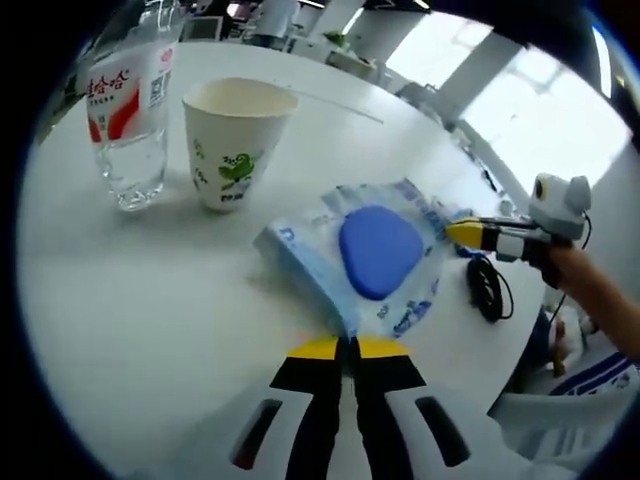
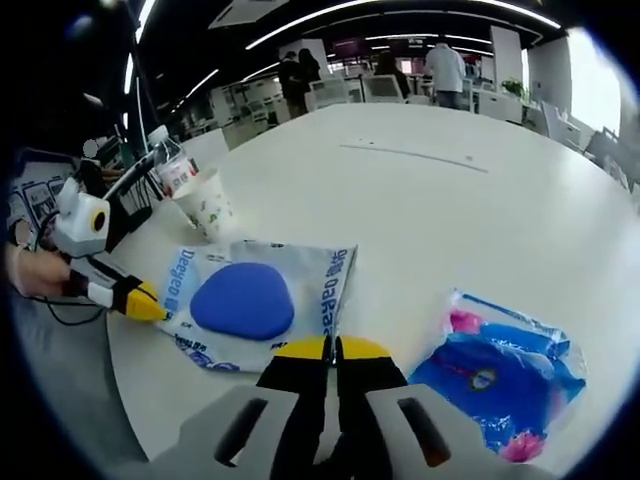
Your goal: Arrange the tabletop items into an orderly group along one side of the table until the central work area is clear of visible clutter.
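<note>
A pale blue tissue pack (image 1: 380, 250) with a dark blue oval flap lies flat on the round white table (image 1: 150, 300). My left gripper (image 1: 345, 345) is shut, with the pack's near corner pinched between its yellow tips. In the right gripper view the same tissue pack (image 2: 245, 300) lies just ahead of my right gripper (image 2: 333, 348), which is shut on its opposite edge. Each gripper shows in the other's view at the pack's far side: the right gripper (image 1: 468, 234) and the left gripper (image 2: 140, 298). A paper cup (image 1: 235, 140) and a water bottle (image 1: 130, 110) stand side by side beyond the pack.
A bright blue plastic packet (image 2: 500, 375) lies to the right of my right gripper. A black cable (image 1: 487, 290) lies coiled near the table edge. The cup (image 2: 205, 205) and bottle (image 2: 170, 165) stand near the left rim. People stand among desks far behind.
</note>
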